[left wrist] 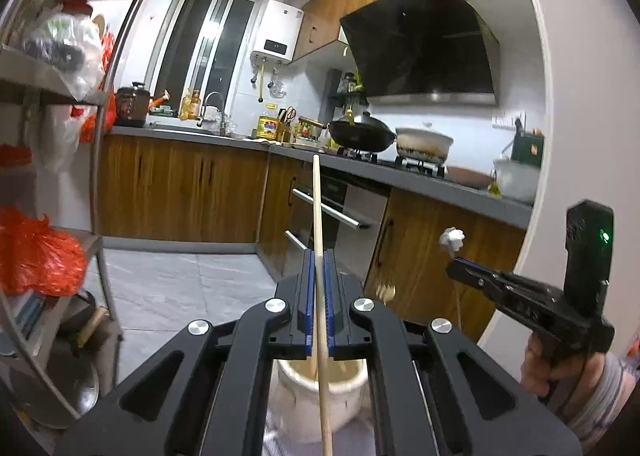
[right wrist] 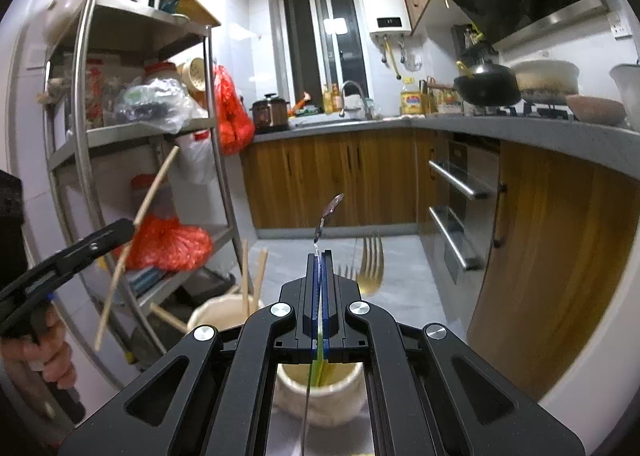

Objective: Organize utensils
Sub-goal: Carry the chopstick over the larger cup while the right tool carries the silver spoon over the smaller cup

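Chopstick [left wrist: 318, 215] left, fork [right wrist: 370, 262] right

Your left gripper [left wrist: 319, 256] is matte black, its two fingers lined with ribbed blue pads [left wrist: 307, 296], and four round silver screw heads sit on the angular black linkage arms, which have long cut-out slots. Your right gripper [right wrist: 319, 256] is built the same: black frame, blue pads [right wrist: 325, 296], silver screws. Seen from the left wrist camera, the right unit carries an upright black block with a small green light. Your right hand [left wrist: 538, 366] shows bare skin and a pale striped cuff; your left hand [right wrist: 50, 356] is bare too.
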The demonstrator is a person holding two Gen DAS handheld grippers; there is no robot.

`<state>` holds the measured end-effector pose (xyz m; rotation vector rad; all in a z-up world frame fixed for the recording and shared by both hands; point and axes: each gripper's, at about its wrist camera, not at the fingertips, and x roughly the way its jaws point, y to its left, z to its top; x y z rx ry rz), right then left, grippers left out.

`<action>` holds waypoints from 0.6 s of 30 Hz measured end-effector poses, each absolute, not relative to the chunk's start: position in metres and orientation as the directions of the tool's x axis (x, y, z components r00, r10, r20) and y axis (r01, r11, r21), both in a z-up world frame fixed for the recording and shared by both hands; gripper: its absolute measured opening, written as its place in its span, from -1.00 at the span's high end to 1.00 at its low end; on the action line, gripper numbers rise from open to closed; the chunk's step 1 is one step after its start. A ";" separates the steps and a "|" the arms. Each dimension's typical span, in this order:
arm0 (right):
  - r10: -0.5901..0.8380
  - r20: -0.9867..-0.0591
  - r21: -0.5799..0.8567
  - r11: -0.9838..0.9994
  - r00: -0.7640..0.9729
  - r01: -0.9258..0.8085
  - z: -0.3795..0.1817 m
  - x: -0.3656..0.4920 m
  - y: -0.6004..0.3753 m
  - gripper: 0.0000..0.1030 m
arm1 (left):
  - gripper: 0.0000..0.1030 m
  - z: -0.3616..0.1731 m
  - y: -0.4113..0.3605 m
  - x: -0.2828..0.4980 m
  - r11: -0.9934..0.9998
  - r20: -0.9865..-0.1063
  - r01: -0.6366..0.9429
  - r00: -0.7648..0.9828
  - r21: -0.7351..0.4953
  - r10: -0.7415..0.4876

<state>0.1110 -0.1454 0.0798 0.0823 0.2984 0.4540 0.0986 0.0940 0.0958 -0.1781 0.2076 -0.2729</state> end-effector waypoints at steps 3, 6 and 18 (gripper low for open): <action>0.442 -0.232 0.154 0.896 0.867 -0.416 0.086 0.121 -0.142 0.96 | 0.93 0.092 0.098 0.125 0.938 -0.173 0.244 0.941 -0.248 -0.291; 0.430 -0.213 0.166 0.901 0.877 -0.402 0.087 0.131 -0.138 0.96 | 0.93 0.086 0.095 0.146 0.938 -0.170 0.231 0.945 -0.258 -0.279; 0.408 -0.192 0.208 0.906 0.892 -0.370 0.060 0.159 -0.134 0.96 | 0.92 0.058 0.090 0.186 0.931 -0.149 0.204 0.955 -0.303 -0.257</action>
